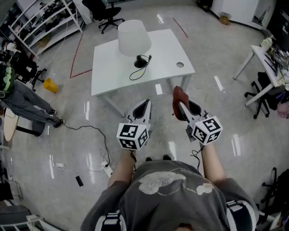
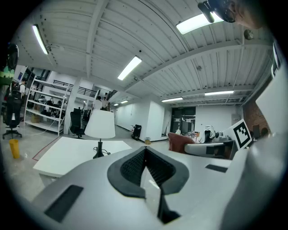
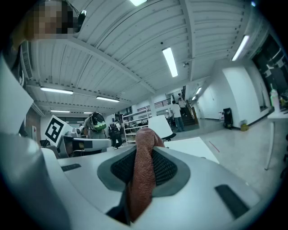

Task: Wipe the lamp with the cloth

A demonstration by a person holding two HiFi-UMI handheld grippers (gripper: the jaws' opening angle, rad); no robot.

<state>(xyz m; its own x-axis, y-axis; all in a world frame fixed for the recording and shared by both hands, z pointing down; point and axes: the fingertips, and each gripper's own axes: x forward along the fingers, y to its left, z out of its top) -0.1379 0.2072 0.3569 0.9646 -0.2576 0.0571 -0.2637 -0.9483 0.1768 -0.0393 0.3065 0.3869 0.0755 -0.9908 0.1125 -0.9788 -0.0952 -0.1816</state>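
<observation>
Cloth (image 3: pixel 143 179) in right gripper (image 1: pixel 182 108), lamp (image 1: pixel 133 38) apart

Held out side by side just short of the table (image 1: pixel 168 50), both grippers point toward it. The left gripper (image 1: pixel 145 103) has its jaws closed on nothing; the right gripper (image 1: pixel 184 107) clamps the cloth (image 1: pixel 179 95).

place: open lab-office hall | cues: metal shelving (image 1: pixel 45 22); office chair (image 1: pixel 106 13); white table (image 1: pixel 162 49); ceiling strip lights (image 2: pixel 130 67)

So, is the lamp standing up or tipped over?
Upright: the lamp stands on its base on the table, shade on top.
</observation>
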